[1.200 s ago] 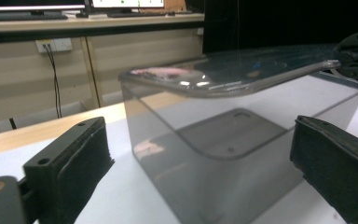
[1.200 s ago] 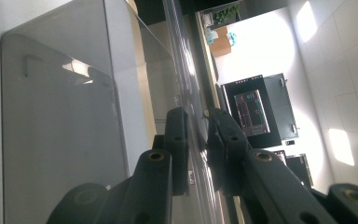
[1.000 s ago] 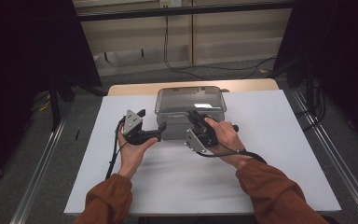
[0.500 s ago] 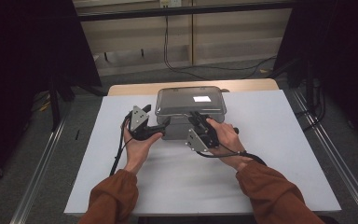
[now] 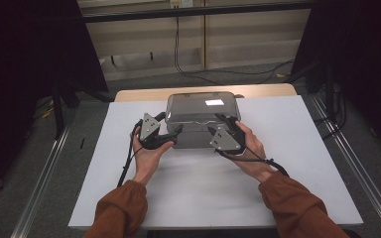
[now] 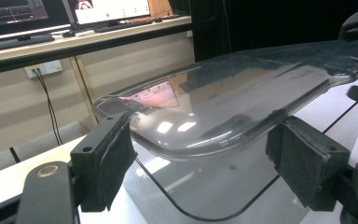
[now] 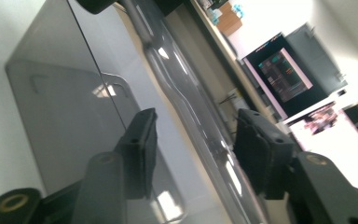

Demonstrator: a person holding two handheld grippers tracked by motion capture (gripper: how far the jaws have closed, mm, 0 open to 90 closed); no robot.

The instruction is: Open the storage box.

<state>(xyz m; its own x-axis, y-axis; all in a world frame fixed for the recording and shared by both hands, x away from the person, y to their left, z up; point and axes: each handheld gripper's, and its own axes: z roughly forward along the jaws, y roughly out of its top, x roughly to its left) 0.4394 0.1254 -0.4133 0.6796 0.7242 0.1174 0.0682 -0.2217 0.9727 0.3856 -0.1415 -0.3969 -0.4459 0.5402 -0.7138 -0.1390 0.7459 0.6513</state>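
A grey see-through plastic container [image 5: 202, 106] with a clear lid [image 6: 223, 102] stands at the far middle of the white table top [image 5: 302, 148]. My left gripper [image 5: 171, 125] is at the box's front left corner. In the left gripper view its jaws [image 6: 205, 163] stand wide on either side of the lid's corner, and the pads do not touch it; they have just been closing. My right gripper [image 5: 217, 124] is at the front right. The lid's rim [image 7: 186, 116] runs between its jaws [image 7: 193, 149], which have just been opening and do not press on it.
Metal rails [image 5: 39, 183] run along both sides of the table. Beyond the table's far edge there are a wall with cables [image 5: 178, 44] and dark curtains. The white top has free room in front of the box and to both sides.
The right gripper, shut at the lid's front edge before, now has its jaws apart and has shifted slightly right. The left hand has stayed at the left corner.
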